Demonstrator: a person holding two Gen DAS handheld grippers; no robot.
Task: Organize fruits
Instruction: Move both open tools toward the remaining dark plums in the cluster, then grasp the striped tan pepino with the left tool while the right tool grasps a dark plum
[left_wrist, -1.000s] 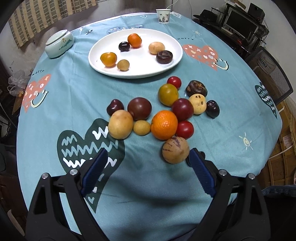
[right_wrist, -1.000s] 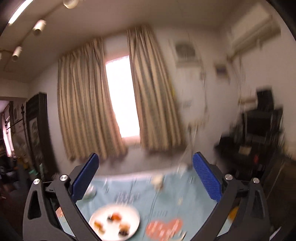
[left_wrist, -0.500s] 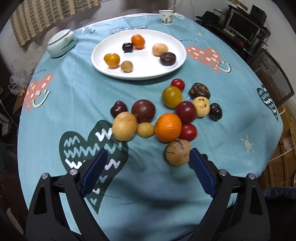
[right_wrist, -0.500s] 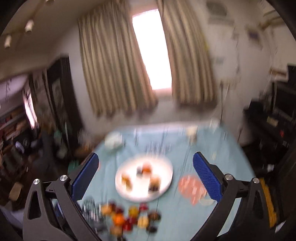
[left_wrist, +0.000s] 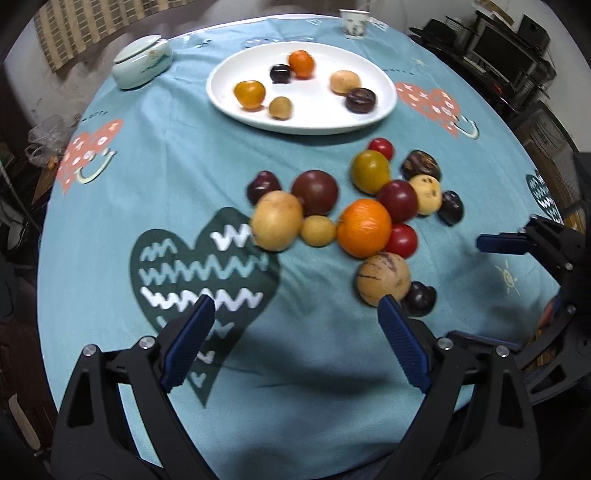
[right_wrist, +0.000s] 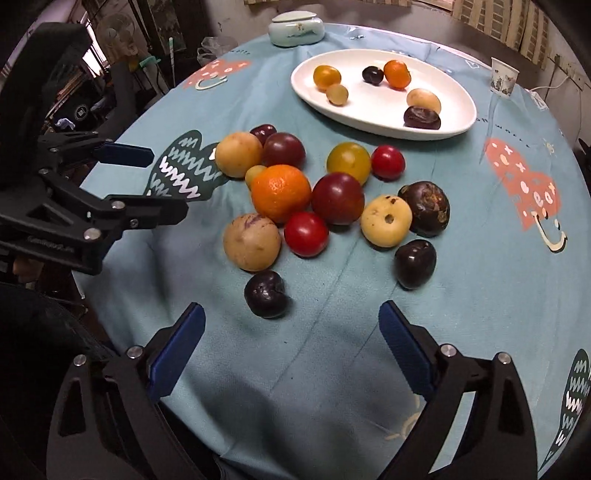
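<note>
**Loose fruit and a serving plate on a round table, both grippers above the near edge**

The table (right_wrist: 480, 258), round and draped in a teal cloth printed with hearts, carries everything. A white oval plate (right_wrist: 436, 127) lies toward the far edge and holds six small fruits. A lidded pale-green bowl (right_wrist: 295, 27) and a paper cup (right_wrist: 503, 77) stand at the far rim, well apart. Between the plate and the near edge lies a cluster of loose fruit, most pieces touching: an orange (right_wrist: 280, 192) at its middle, a tan striped fruit (right_wrist: 252, 242) just nearer, and a dark plum (right_wrist: 266, 293) nearest the edge. The left gripper (left_wrist: 295, 343) hangs over the near edge, fingers spread wide with nothing between them; its right finger (left_wrist: 402, 343) overlaps the striped fruit in the left wrist view. The right gripper (right_wrist: 291, 347) points down at the plum, its jaws having just been closing slightly, yet standing wide and empty.
</note>
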